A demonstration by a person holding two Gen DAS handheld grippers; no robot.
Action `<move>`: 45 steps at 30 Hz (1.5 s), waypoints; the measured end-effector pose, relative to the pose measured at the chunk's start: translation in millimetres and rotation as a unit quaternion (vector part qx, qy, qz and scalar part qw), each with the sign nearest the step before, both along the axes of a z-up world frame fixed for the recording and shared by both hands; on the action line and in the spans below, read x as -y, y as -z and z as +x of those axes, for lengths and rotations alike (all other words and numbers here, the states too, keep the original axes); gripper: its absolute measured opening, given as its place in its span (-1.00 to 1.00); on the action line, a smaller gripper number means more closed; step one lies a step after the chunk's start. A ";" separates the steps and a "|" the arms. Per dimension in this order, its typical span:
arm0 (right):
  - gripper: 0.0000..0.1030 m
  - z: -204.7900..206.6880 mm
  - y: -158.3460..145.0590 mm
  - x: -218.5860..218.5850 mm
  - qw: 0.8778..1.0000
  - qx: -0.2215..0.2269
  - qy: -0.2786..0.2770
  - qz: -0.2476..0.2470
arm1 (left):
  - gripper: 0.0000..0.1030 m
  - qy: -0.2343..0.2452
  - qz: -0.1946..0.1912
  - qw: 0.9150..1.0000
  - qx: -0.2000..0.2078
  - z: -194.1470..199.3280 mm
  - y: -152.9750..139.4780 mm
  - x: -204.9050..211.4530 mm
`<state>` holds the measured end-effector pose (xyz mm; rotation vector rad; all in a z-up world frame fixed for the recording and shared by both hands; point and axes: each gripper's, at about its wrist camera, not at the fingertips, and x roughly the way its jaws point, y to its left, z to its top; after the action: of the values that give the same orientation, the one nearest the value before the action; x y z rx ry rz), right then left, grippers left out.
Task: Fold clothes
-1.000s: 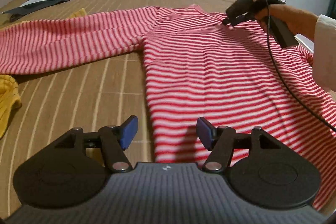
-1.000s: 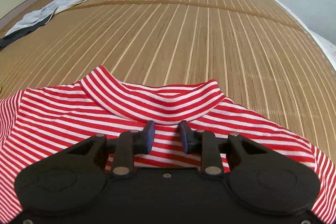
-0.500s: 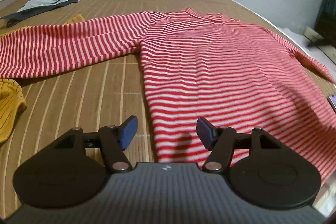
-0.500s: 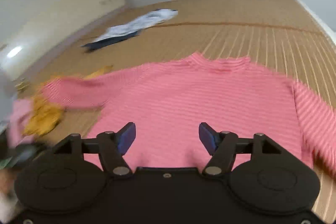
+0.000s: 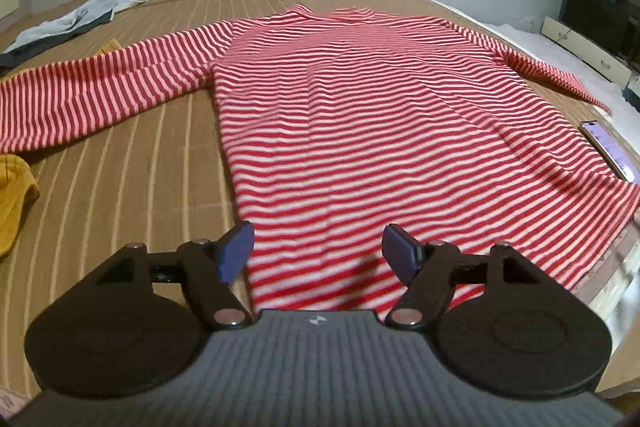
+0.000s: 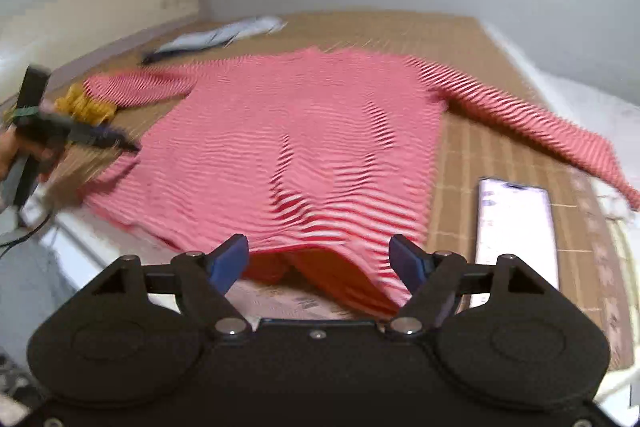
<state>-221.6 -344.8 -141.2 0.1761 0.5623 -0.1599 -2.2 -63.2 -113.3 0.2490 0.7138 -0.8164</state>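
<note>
The red-and-white striped top [image 5: 360,131] is being seen spread flat, front down or up cannot be told, on the woven mat [image 5: 120,163] directly ahead of both grippers, sleeves out to either side. The left gripper [image 5: 318,253] is being held open over the hem's left part, its jaws having just been opening, with nothing pinched. The right gripper [image 6: 319,259] is likewise being held wide, its jaws having just been opening, above the lifted hem edge, no cloth clamped. The fabric is being judged light, soft and limp; hem corners or shoulder seams are being favoured for a hold. A mustard garment [image 5: 12,195] is lying left of the left gripper; a phone [image 6: 516,239] is lying just right of the hem, possibly obstructing a fold.
</note>
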 end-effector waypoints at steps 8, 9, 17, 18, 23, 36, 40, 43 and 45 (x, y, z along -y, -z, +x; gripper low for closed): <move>-0.31 12.6 27.6 6.1 0.997 -0.043 0.026 -0.057 | 0.53 -0.005 0.026 1.000 0.000 -7.6 17.6 2.0; -0.49 10.8 30.6 5.1 0.997 -0.044 0.028 -0.065 | 0.54 -0.004 0.043 0.999 0.012 -9.7 19.5 4.0; -0.84 -14.2 29.2 23.5 0.985 -0.066 0.073 -0.141 | 0.61 -0.012 0.073 0.997 0.006 -7.1 18.8 -11.1; -0.84 -14.4 29.5 24.0 0.987 -0.077 0.062 -0.127 | 0.61 -0.013 0.076 0.997 0.003 -6.6 17.8 -14.5; -0.62 -28.0 15.6 17.7 0.992 -0.106 0.009 -0.067 | 0.62 -0.018 0.095 0.995 0.000 -5.2 15.2 -29.8; -0.08 95.5 -2.7 -107.5 0.961 0.024 -0.274 0.027 | 0.60 -0.069 -0.042 0.997 -0.018 9.2 -13.7 -77.9; -0.08 153.5 13.0 -163.3 0.947 0.022 -0.321 0.013 | 0.60 -0.093 -0.097 0.990 -0.039 18.6 -18.0 -88.0; 0.08 180.7 22.9 -197.7 0.935 0.017 -0.354 0.018 | 0.61 -0.098 -0.102 0.989 -0.040 22.5 -20.6 -87.6; 0.09 190.5 30.5 -216.2 0.934 0.011 -0.357 0.012 | 0.61 -0.105 -0.108 0.988 -0.045 25.3 -21.7 -88.5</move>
<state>-31.1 -128.5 -171.6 -0.0110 0.5755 0.5565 23.1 25.3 -91.5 -0.0587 0.7152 -0.7002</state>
